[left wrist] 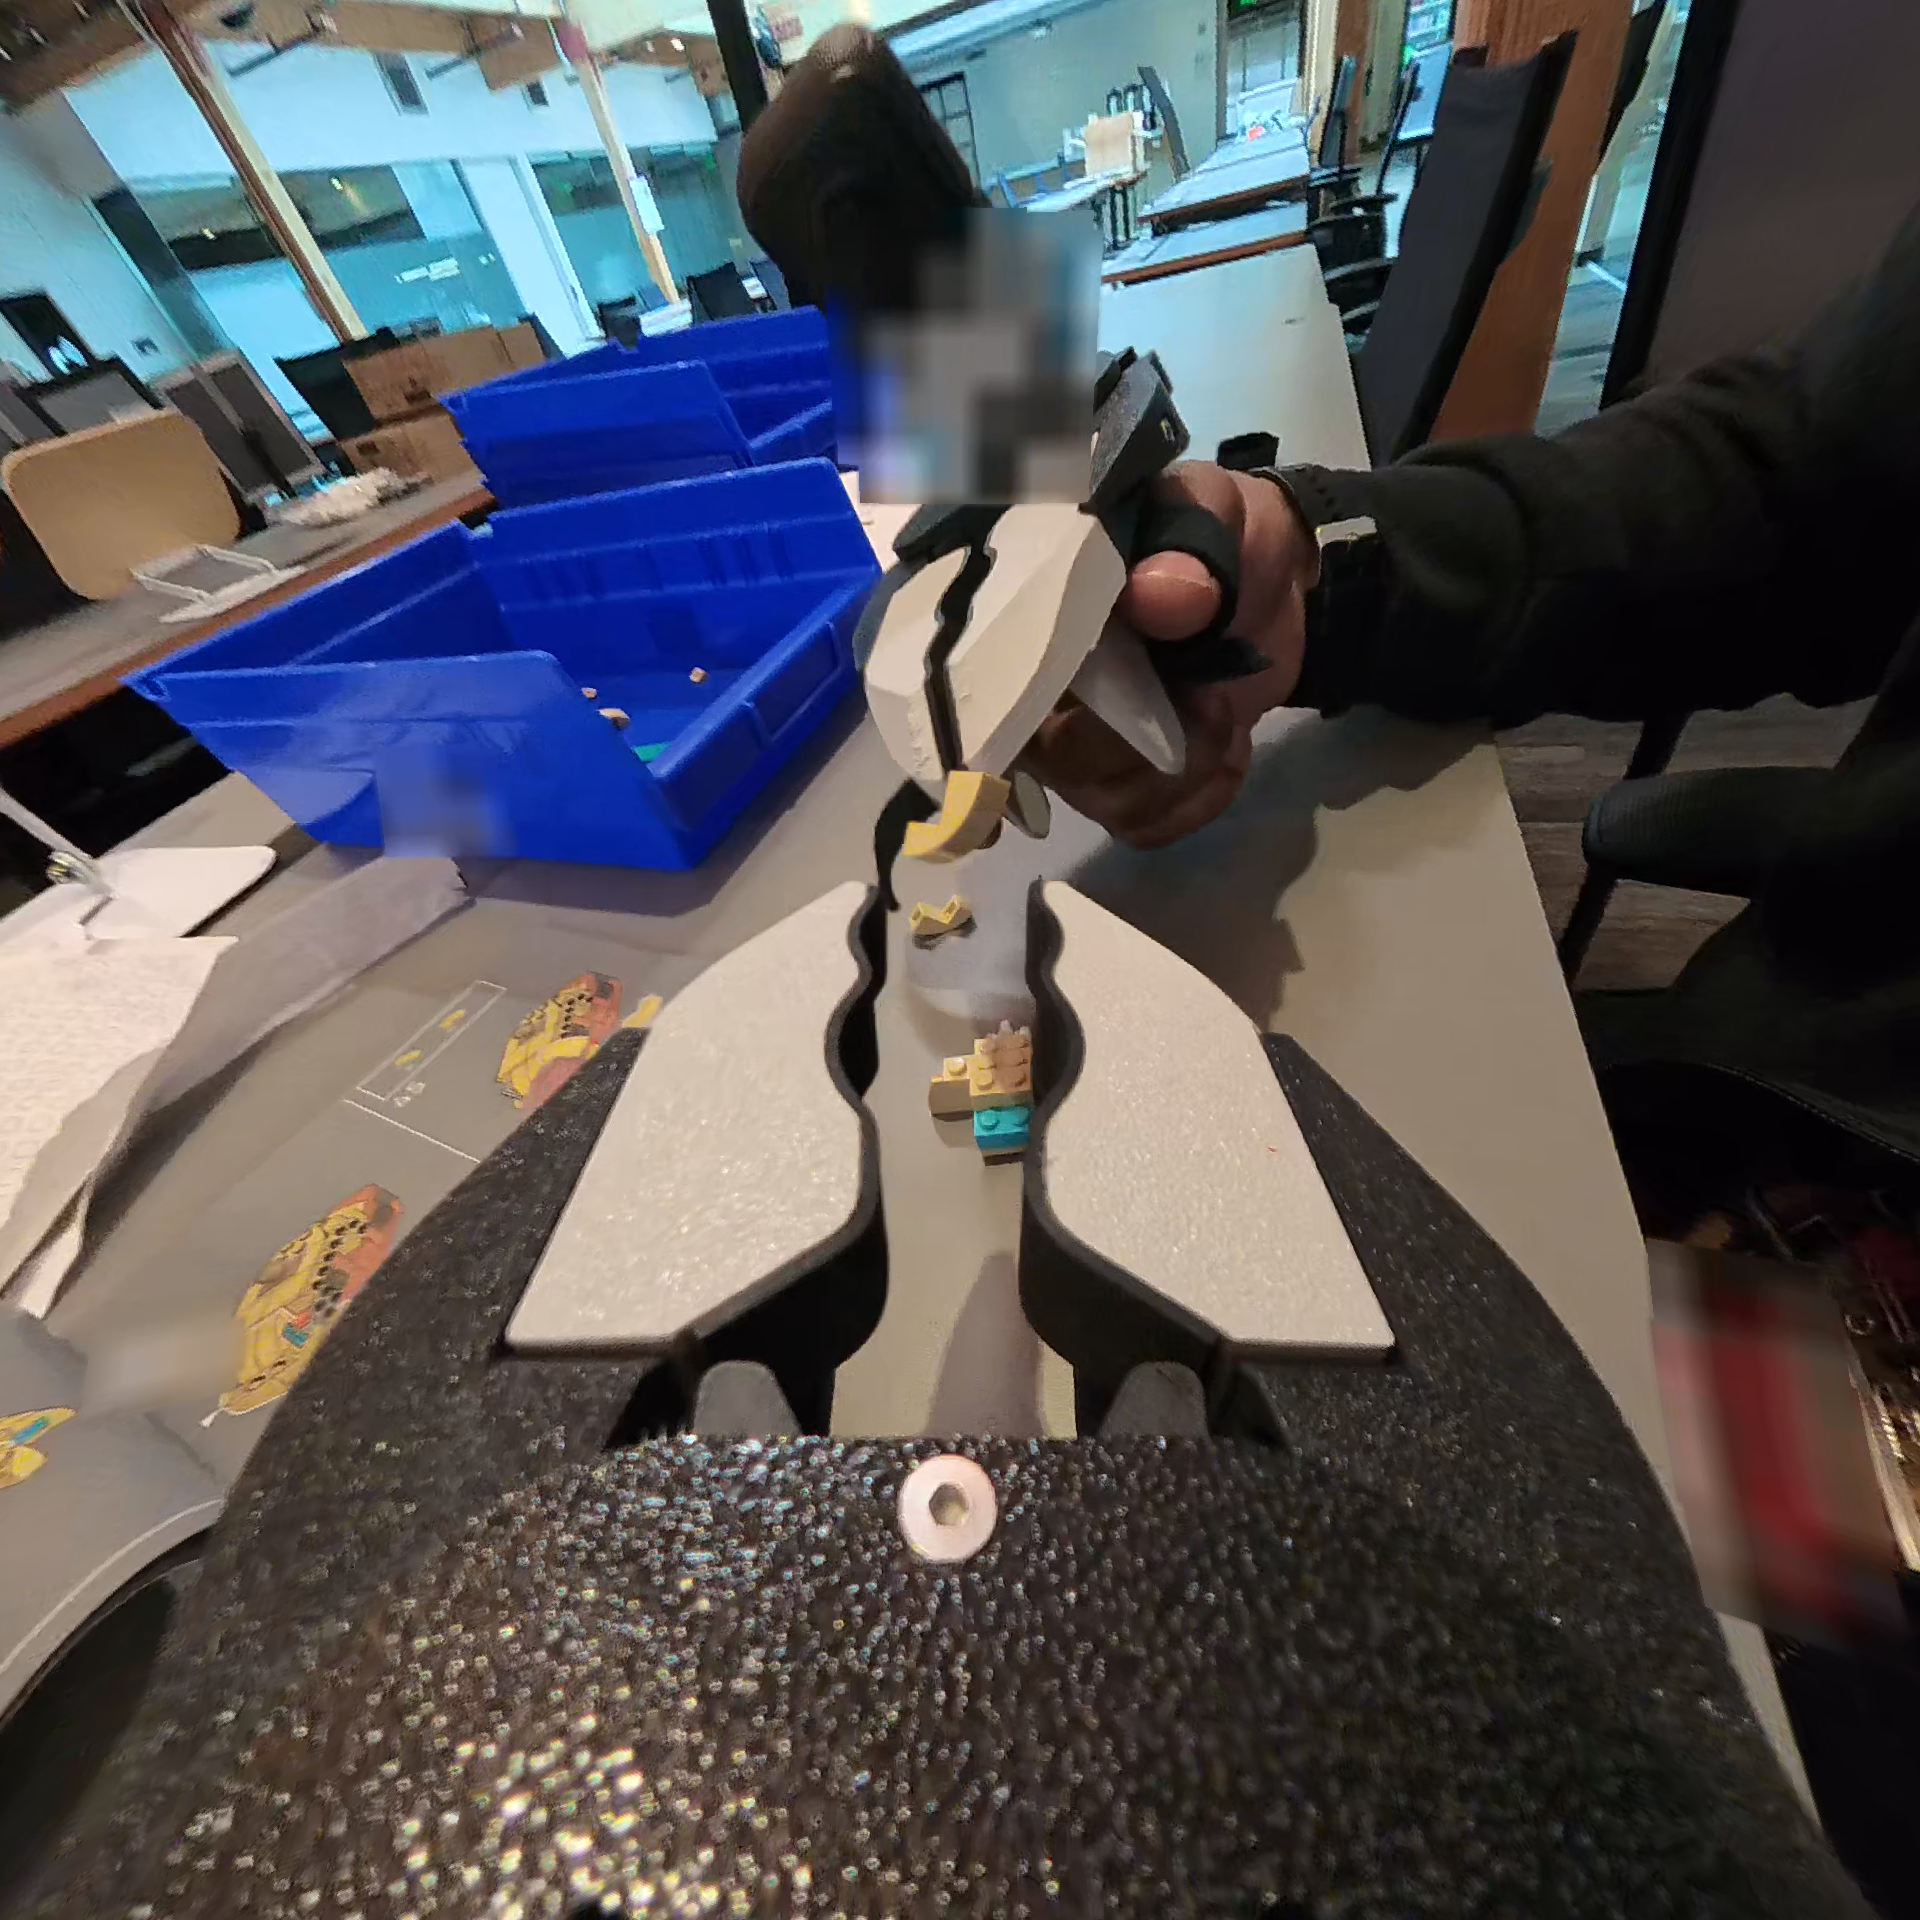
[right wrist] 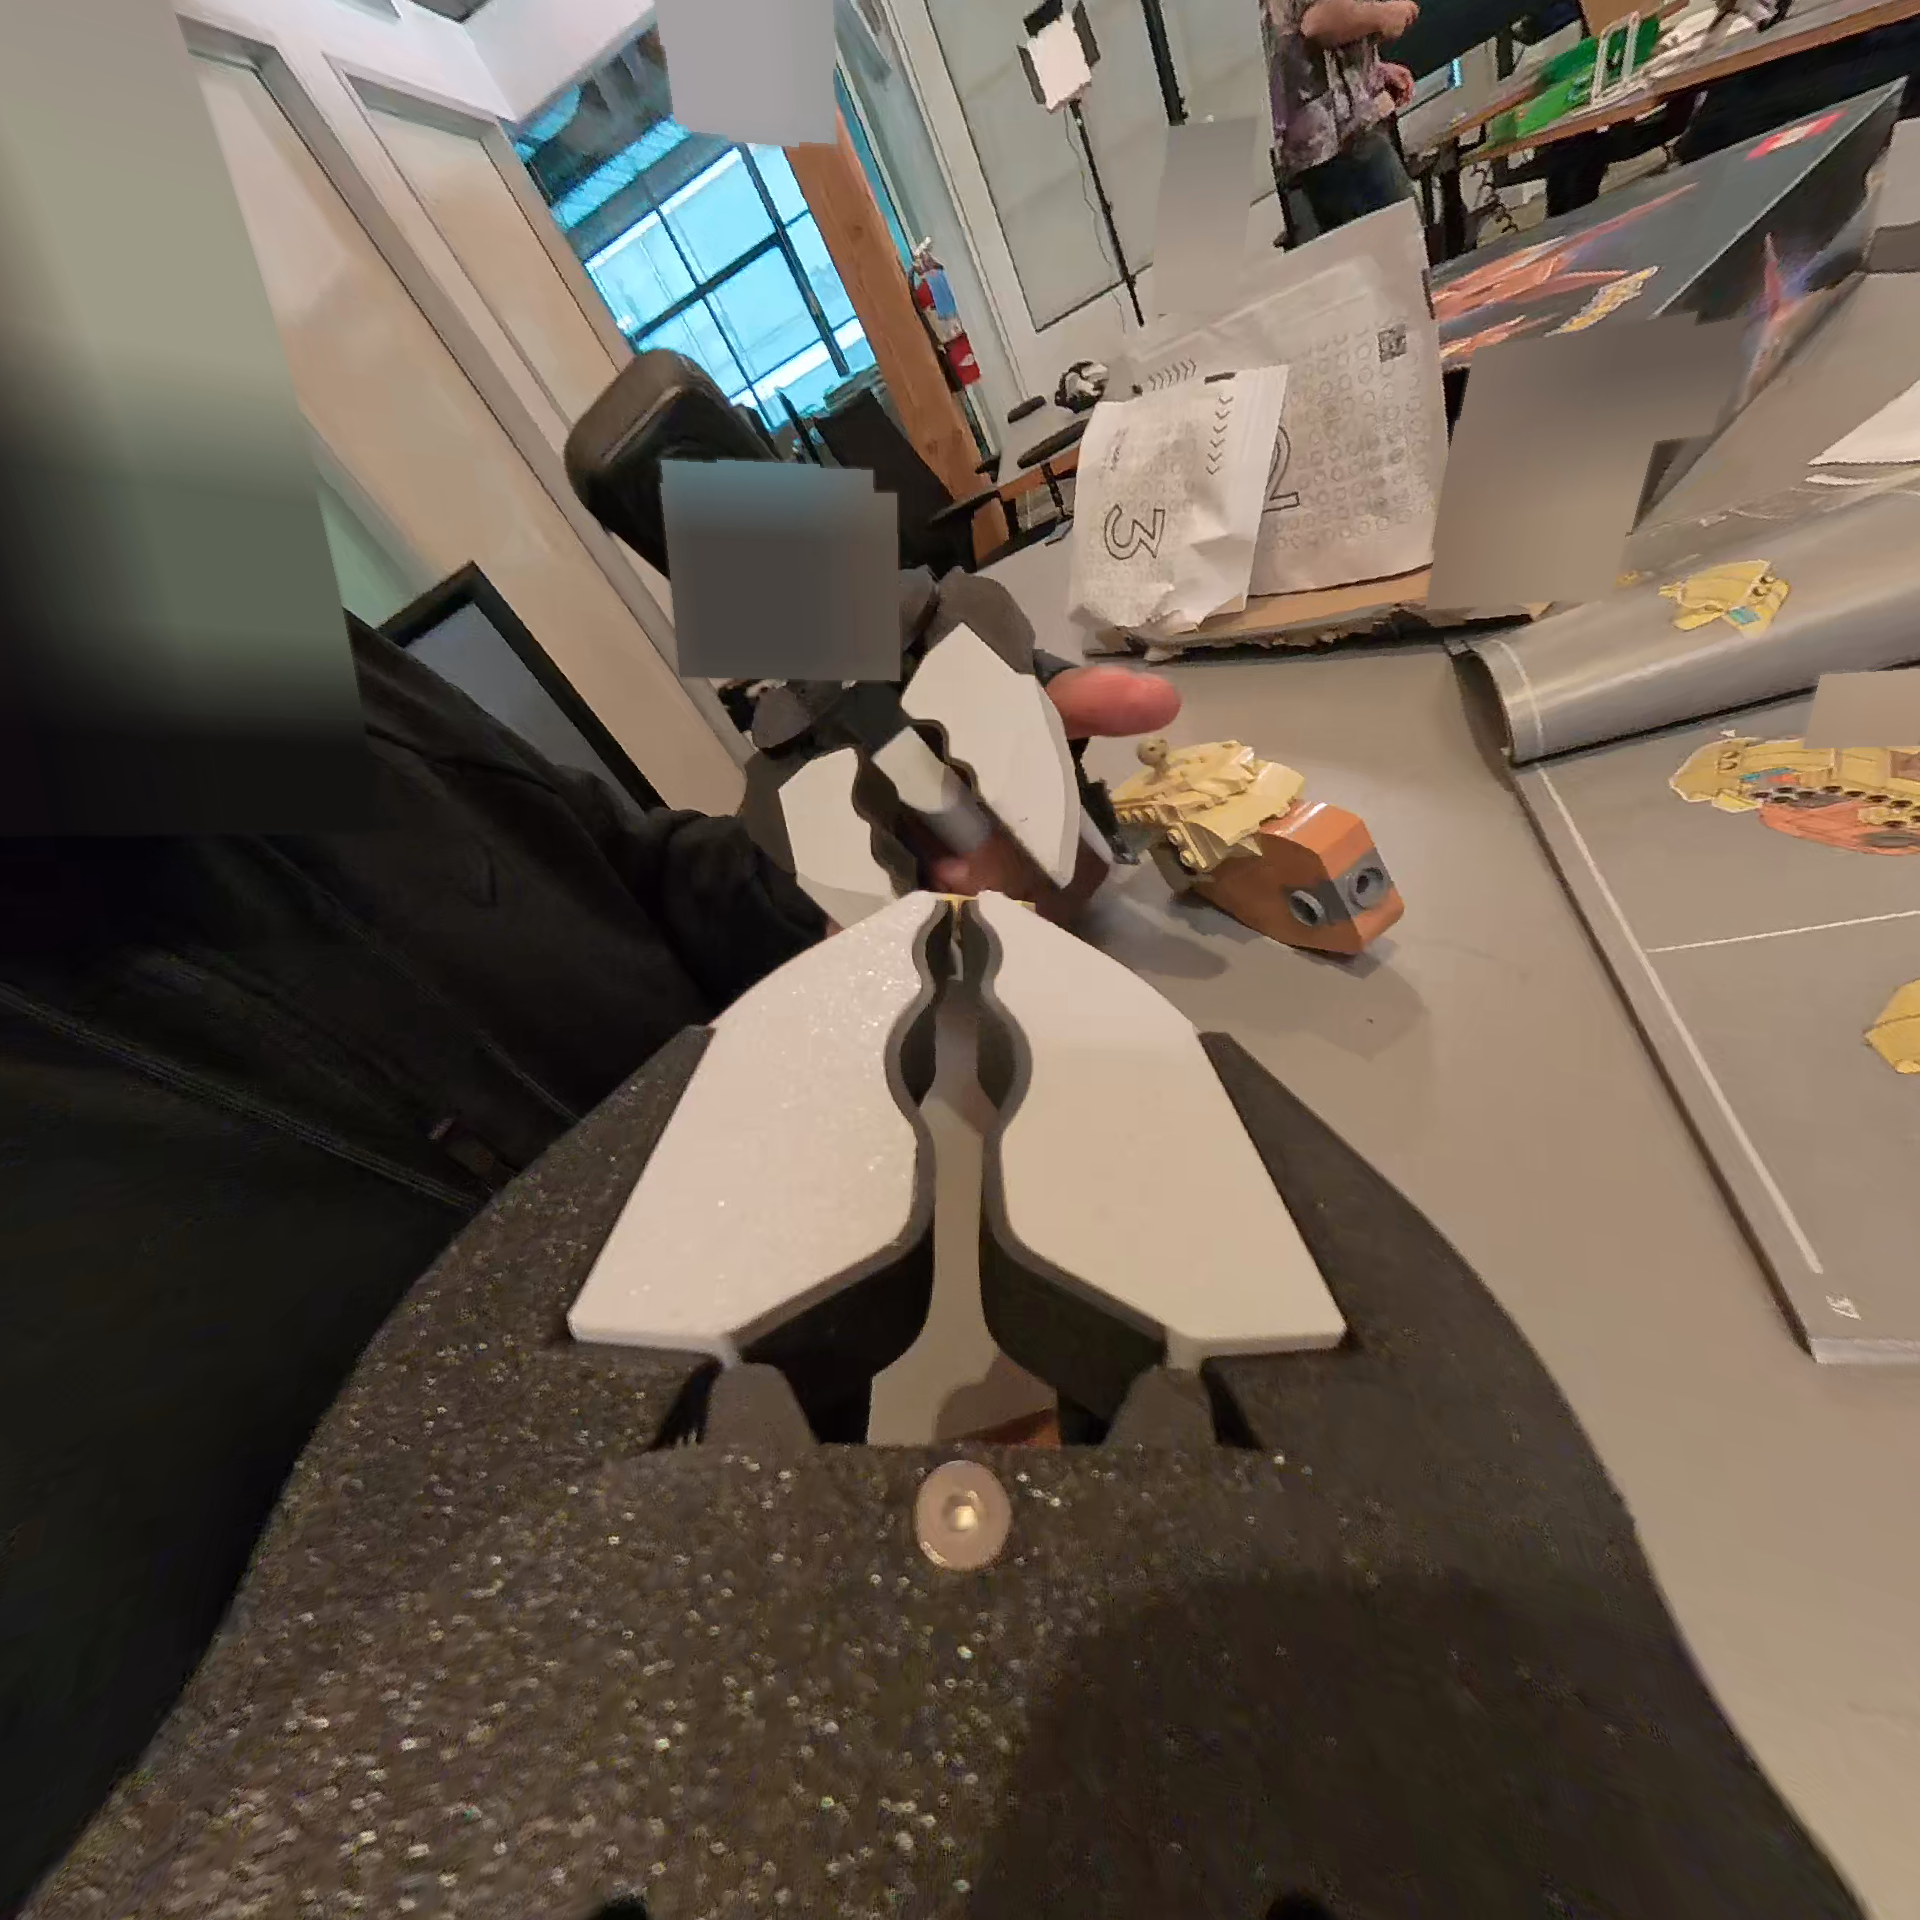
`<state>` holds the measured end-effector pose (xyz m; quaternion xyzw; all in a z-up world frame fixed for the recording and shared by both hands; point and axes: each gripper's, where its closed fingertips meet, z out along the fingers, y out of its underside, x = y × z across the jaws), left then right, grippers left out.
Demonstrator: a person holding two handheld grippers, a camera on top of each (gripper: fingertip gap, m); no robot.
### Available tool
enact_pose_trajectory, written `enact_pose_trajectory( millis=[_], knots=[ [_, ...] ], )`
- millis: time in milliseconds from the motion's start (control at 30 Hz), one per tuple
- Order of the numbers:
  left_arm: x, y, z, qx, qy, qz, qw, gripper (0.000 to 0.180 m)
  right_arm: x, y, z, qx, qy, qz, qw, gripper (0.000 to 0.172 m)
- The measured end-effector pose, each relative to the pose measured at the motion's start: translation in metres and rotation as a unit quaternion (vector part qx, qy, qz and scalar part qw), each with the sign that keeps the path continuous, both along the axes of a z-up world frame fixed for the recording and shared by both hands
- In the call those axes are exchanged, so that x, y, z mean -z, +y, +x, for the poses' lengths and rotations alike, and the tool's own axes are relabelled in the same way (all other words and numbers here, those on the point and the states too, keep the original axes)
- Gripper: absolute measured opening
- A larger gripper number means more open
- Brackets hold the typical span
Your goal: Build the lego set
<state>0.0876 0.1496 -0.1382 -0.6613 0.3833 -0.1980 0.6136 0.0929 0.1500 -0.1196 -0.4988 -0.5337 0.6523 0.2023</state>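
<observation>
The right gripper (left wrist: 951, 774) angles down, pinching a tan curved brick (left wrist: 956, 816); the left gripper (left wrist: 951, 914) hovers level, fingers apart, holding nothing.

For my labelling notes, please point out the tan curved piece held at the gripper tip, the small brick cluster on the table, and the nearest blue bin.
tan curved piece (left wrist: 958, 816): left wrist view, its curved face.
small brick cluster (left wrist: 987, 1086): left wrist view, its studded top.
blue bin (left wrist: 416, 748): left wrist view, its front wall.
</observation>
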Motion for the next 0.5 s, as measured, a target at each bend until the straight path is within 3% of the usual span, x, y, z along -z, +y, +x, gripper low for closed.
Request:
enact_pose_trajectory(
  millis=[233, 500],
  knots=[
    [-0.005, -0.003, 0.004, 0.000, 0.023, 0.046, 0.999, 0.019, 0.005, -0.009, -0.006, -0.010, -0.016, -0.013, 1.000, 0.002],
    [0.000, -0.004, 0.005, -0.002, 0.043, 0.049, 0.998, 0.012, 0.002, -0.009, -0.006, 0.003, -0.001, -0.009, 1.000, 0.007]
  ],
)
